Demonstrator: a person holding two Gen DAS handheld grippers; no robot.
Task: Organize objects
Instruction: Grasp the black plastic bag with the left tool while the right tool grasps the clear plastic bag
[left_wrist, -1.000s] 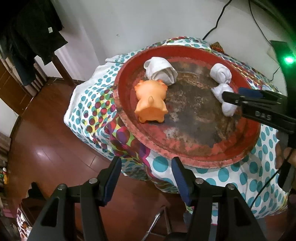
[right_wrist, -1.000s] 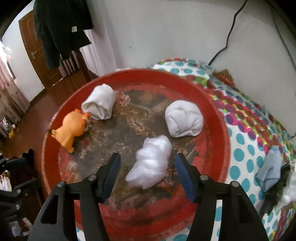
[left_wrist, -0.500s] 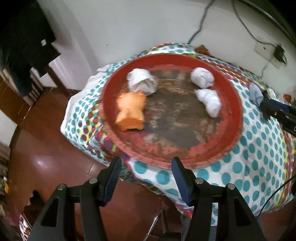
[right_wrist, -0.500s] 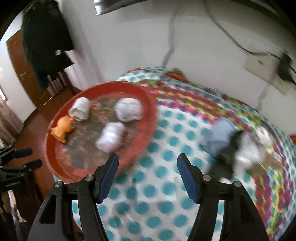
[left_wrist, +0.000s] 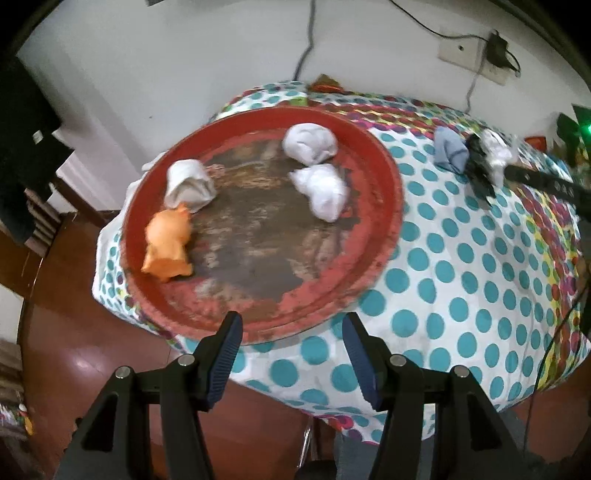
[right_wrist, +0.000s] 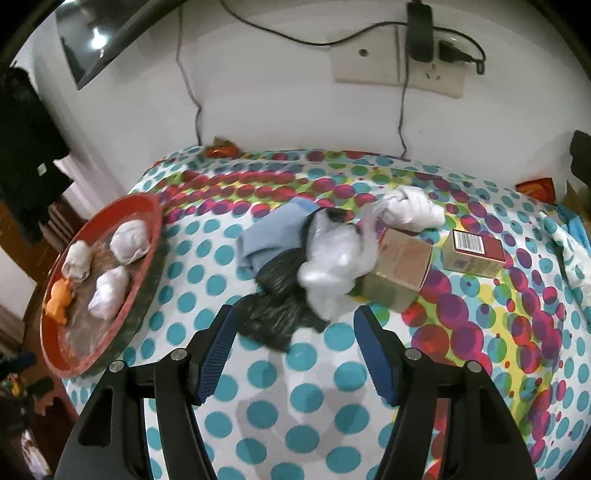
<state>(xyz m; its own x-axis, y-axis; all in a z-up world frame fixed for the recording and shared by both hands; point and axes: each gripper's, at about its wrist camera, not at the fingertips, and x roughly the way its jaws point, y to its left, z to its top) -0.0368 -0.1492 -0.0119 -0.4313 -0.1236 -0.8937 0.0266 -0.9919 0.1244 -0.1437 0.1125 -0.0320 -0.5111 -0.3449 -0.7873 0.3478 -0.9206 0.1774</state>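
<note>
A round red tray (left_wrist: 384, 221) lies on the left of the polka-dot table; it shows in the right wrist view too (right_wrist: 147, 236). In it are an orange toy (left_wrist: 168, 245) and three white bundles (left_wrist: 325, 188). A pile sits mid-table: a blue cloth (right_wrist: 273, 232), a black bag (right_wrist: 277, 314) and a clear plastic bag (right_wrist: 332, 266). My right gripper (right_wrist: 293, 354) is open and empty, just in front of the pile. My left gripper (left_wrist: 291, 363) is open and empty at the table's front edge, below the tray.
Two cardboard boxes (right_wrist: 402, 262) (right_wrist: 474, 253) stand right of the pile, with a white cloth (right_wrist: 413, 210) behind them. A wall socket with cables (right_wrist: 399, 70) is above the table. Wooden floor (left_wrist: 74, 354) lies left of the table. The right gripper's finger shows in the left wrist view (left_wrist: 546, 181).
My right gripper left the tray and swung right to the pile mid-table. My left gripper shifted right along the table's front edge. Both stayed open.
</note>
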